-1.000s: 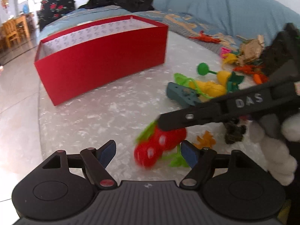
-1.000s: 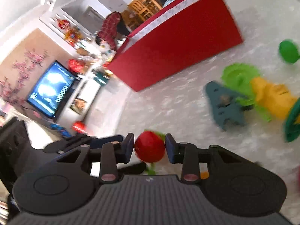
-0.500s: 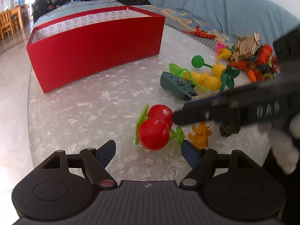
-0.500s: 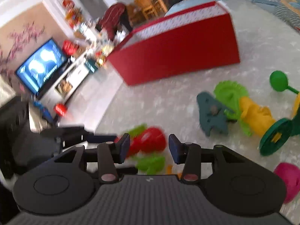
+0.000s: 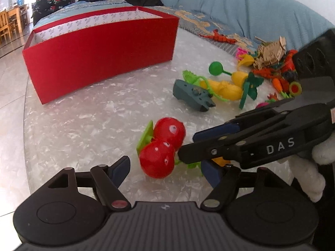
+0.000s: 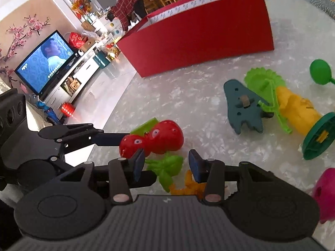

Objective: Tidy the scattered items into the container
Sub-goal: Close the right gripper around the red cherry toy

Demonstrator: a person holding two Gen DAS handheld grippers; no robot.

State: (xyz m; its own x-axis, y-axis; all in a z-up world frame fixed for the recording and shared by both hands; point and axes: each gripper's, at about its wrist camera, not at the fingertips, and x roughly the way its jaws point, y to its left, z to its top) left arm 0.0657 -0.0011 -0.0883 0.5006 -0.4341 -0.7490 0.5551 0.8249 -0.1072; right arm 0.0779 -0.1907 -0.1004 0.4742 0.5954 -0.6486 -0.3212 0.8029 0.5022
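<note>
A red twin-cherry toy (image 5: 161, 146) (image 6: 159, 140) with green leaves lies on the white marbled table (image 5: 69, 125). My left gripper (image 5: 165, 170) is open, its blue pads on either side of the toy just short of it. My right gripper (image 6: 166, 163) is open too, with the toy's green stem (image 6: 167, 165) between its pads and the cherries just ahead. In the left wrist view the right gripper (image 5: 189, 144) reaches in from the right, its tips beside the cherries. The red container box (image 5: 100, 48) (image 6: 199, 41) stands at the far side, open on top.
A teal toy (image 5: 192, 95) (image 6: 242, 106), a yellow and green toy (image 5: 224, 87) (image 6: 293, 106) and a green ball (image 5: 215, 68) lie right of the cherries. A toy pile (image 5: 272, 62) sits far right. A small orange figure (image 6: 188, 186) lies under the right gripper. The table edge curves at left.
The right gripper's jaws, close around the cherry toy a second ago, have widened and it pulled back, then returned. The toy now rests on the table, between the left gripper's pads.
</note>
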